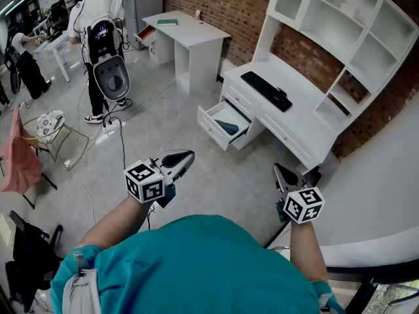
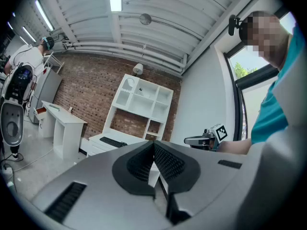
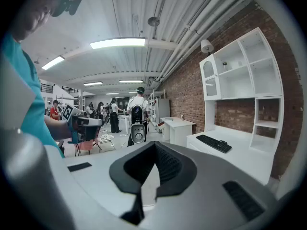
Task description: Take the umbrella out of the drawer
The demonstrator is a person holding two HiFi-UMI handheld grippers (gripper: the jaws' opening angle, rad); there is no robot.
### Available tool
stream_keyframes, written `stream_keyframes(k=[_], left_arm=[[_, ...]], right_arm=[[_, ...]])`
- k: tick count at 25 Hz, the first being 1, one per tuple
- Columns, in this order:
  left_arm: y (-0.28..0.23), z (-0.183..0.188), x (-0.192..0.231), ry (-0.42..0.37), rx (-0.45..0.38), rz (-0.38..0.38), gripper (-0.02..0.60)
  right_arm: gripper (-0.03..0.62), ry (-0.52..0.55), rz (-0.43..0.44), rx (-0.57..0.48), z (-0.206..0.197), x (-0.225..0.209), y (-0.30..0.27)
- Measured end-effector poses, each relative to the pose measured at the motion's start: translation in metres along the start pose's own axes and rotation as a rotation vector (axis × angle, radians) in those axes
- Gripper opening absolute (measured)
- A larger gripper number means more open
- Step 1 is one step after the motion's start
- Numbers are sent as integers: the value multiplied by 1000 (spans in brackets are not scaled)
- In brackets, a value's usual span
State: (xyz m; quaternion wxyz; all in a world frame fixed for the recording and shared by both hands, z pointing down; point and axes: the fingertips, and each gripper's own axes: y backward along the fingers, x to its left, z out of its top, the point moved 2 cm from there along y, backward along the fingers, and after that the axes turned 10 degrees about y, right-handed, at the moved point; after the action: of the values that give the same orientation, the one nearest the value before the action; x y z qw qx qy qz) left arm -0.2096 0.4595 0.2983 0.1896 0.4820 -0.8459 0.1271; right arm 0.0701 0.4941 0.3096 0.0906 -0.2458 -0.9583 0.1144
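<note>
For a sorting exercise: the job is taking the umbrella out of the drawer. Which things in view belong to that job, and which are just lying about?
Job in hand: umbrella; open drawer; left gripper and right gripper, both shut and empty.

Lying about: keyboard; green book; pink cloth.

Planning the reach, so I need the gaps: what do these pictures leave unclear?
Head view: umbrella too small to show its handle; drawer wall hides its underside.
Left gripper view: the left gripper body hides the drawer's inside.
Right gripper view: the right gripper body does too.
</note>
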Motion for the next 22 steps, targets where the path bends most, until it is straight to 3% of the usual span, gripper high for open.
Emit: stream_keyframes(k=[22], left_arm=[[-38,-8,-29,-11,1,-2,14]], right_arm=[[21,-10,24,-20,-4,-31,21]])
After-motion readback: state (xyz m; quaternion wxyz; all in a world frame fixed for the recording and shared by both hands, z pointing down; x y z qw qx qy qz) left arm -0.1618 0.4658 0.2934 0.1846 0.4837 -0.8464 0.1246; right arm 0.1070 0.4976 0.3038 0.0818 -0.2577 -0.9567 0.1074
